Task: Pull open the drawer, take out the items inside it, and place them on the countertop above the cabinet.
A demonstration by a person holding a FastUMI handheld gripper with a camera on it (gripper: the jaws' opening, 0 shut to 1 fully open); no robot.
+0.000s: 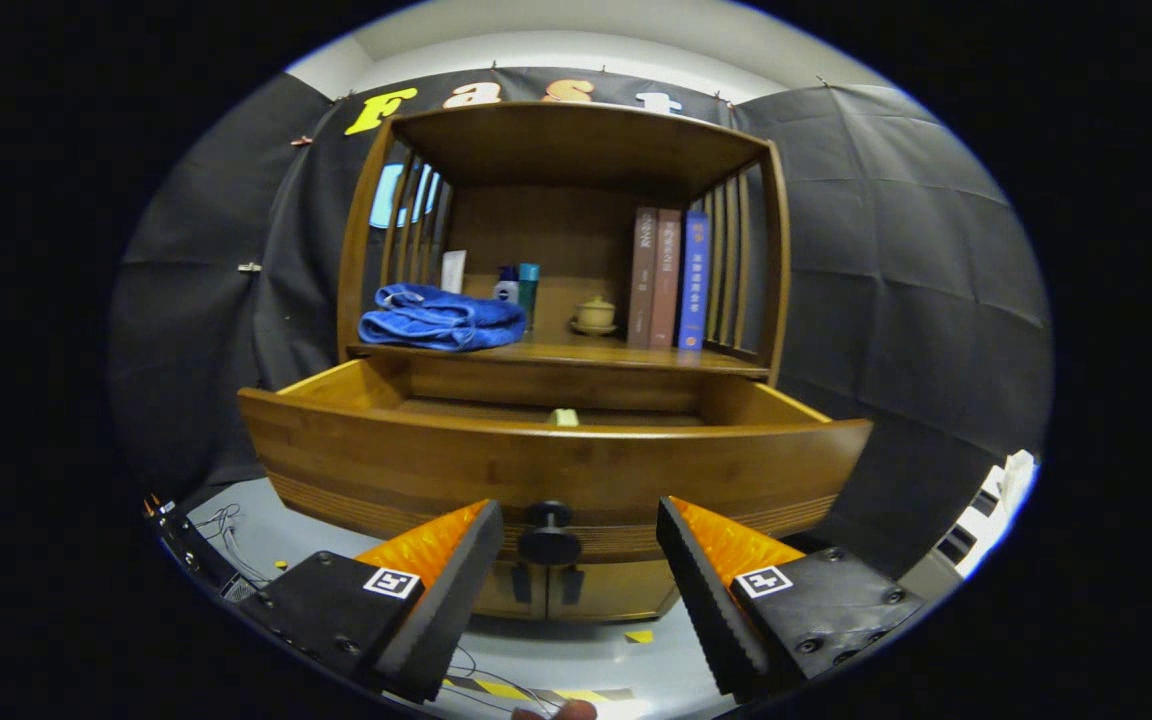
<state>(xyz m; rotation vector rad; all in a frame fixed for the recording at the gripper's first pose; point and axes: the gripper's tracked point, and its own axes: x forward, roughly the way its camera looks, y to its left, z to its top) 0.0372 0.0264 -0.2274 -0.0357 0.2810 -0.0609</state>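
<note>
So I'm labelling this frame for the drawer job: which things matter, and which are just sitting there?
Job:
- drawer, pulled open
- knob, between the open fingers of the gripper, untouched
- small pale item inside the drawer
- countertop above it

Just there:
- blue towel
- bottles
- lidded cup
- three books
- lower cabinet doors

Up on the shelf, a blue towel [441, 318] lies folded at the left, two small bottles [518, 288] just behind it, a lidded cup [595, 314] on a saucer mid-shelf, and three books [667, 278] standing upright at the right. Cables [226, 530] trail across the grey floor [576, 655].
</note>
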